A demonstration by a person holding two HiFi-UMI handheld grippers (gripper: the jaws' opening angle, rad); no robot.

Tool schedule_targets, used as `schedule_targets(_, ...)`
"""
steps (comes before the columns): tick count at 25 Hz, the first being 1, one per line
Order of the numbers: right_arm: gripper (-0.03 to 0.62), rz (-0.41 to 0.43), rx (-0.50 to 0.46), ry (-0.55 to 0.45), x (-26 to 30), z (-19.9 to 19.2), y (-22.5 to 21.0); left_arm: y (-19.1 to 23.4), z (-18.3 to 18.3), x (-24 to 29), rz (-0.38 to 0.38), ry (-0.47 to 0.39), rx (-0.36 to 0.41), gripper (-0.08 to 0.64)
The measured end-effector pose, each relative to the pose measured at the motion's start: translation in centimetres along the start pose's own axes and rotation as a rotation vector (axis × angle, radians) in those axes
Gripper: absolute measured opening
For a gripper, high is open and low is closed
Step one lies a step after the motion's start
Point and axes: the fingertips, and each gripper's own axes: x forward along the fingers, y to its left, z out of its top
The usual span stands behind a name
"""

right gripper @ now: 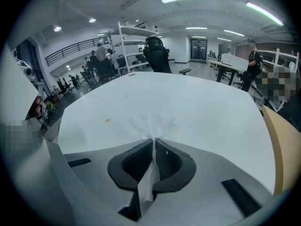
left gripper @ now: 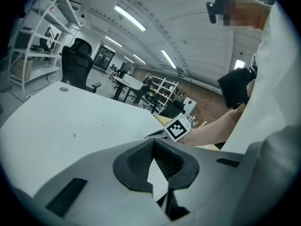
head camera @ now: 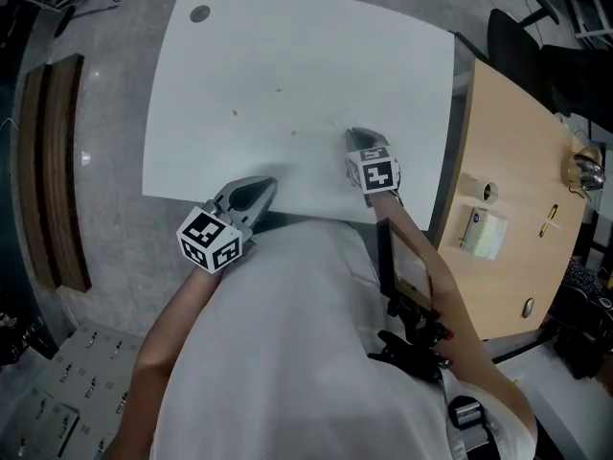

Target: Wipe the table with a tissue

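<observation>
Tissue [right gripper: 151, 124] was clamped between the closed jaws of the right gripper [right gripper: 154, 140]. One strip ran back through the jaw gap, and a crumpled end fanned out ahead of the tips onto the white table [right gripper: 197, 102]. In the head view, this gripper pointed down at the table's near right part, well in from the edge. A small yellowish speck [right gripper: 107, 120] lay on the surface to the left of the tissue, apart from it.

The left gripper [left gripper: 154, 144] had its jaws together at the tips with nothing between them. It sat at the near edge of the table, to the left of the right gripper. A wooden desk [head camera: 508, 161] adjoined the table's right side.
</observation>
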Motion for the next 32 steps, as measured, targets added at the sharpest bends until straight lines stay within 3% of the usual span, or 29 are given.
schedule_targets(6,0.026,0.106,-0.101,0.020,-0.3,-0.9,5.6,0.4,0.2,-0.3,-0.025,0.007,0.010,0.006)
schedule_targets(10,0.026,0.192,-0.168,0.020,-1.0,-2.0,5.9,0.5,0.4,-0.2,-0.056,0.015,0.023,0.006)
schedule_targets(13,0.026,0.207,-0.082,-0.006,-1.8,-2.9,4.1,0.7,0.6,-0.4,-0.075,0.020,0.033,0.006)
schedule_targets(18,0.026,0.158,0.038,-0.002,-3.0,-4.3,2.0,1.2,0.6,-0.9,-0.105,0.026,0.042,0.006)
schedule_targets(21,0.026,0.139,0.076,-0.097,-4.4,-2.5,1.6,1.4,0.5,-1.2,-0.124,0.029,0.046,0.006)
schedule_targets(24,0.026,0.048,0.128,-0.202,-6.4,-0.2,-0.5,1.6,0.7,-1.3,-0.145,0.031,0.054,0.006)
schedule_targets(28,0.026,-0.101,0.209,-0.124,-7.2,-2.1,-3.7,1.7,0.9,-1.4,-0.171,0.027,0.064,0.006)
schedule_targets(30,0.026,-0.072,0.274,-0.110,-7.0,-2.8,-3.0,1.6,0.8,-1.6,-0.182,0.028,0.067,0.006)
schedule_targets(32,0.026,0.030,0.358,-0.137,-6.6,-2.2,-0.8,1.7,0.7,-1.8,-0.192,0.034,0.071,0.006)
